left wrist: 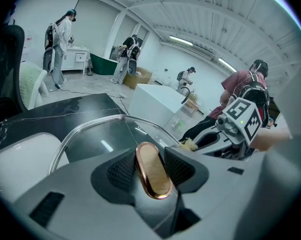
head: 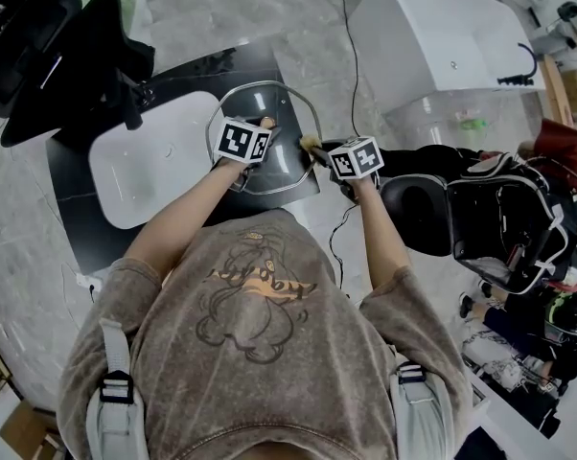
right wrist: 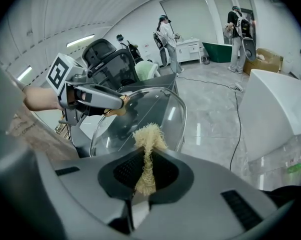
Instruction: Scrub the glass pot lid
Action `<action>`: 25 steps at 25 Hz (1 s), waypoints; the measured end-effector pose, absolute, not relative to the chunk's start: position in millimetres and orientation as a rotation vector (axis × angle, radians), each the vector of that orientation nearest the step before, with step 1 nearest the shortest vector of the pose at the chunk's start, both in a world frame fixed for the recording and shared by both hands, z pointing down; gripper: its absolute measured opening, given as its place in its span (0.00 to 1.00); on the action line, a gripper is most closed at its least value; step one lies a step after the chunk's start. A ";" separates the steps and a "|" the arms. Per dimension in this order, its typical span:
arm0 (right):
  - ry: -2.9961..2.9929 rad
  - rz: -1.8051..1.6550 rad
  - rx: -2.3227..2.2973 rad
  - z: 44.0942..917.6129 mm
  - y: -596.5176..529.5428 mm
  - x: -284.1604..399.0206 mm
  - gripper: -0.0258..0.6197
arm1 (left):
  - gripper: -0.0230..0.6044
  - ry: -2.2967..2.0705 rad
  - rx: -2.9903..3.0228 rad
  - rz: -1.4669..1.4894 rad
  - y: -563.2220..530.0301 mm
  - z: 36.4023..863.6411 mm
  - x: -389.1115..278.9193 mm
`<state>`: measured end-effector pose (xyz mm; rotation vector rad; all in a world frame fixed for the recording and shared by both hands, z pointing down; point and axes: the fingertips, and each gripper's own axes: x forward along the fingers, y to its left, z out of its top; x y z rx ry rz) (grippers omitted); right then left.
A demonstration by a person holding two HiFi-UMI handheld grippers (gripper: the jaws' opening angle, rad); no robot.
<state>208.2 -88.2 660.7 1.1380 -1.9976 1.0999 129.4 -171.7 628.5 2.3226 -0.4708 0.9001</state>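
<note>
Tilting above the dark surface (head: 78, 209) beside a white basin (head: 145, 166), the glass pot lid (head: 287, 113) is gripped by its copper knob (left wrist: 153, 170) in the left hand-held gripper (head: 262, 127). The right hand-held gripper (right wrist: 146, 171), jaws nearly together, pinches a straw-coloured scrubber (right wrist: 149, 136) at the lid's rim.

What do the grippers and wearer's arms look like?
On left gripper and right gripper: grey moulded shells, dark ribbed jaw pads, each topped by a white cube with black square markers. Arms bare below short sleeves of a grey-brown printed T-shirt; grey shoulder straps.
</note>
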 end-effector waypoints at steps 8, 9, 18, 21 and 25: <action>-1.960 1.090 1.156 655.1 -106.5 221.8 0.11 | 0.34 -0.466 2.326 0.895 -169.0 623.5 132.4; -1.956 1.088 1.156 655.5 -110.2 222.8 0.11 | 0.34 -0.465 2.325 0.895 -169.3 624.1 132.1; -1.926 1.073 1.150 653.2 -146.8 231.7 0.11 | 0.34 -0.468 2.324 0.889 -168.7 622.6 134.3; -1.917 1.070 1.139 654.8 -156.7 231.3 0.11 | 0.34 -0.465 2.323 0.887 -167.8 623.6 133.4; -1.907 1.065 1.118 655.7 -170.1 231.6 0.11 | 0.34 -0.462 2.322 0.887 -168.1 624.2 133.2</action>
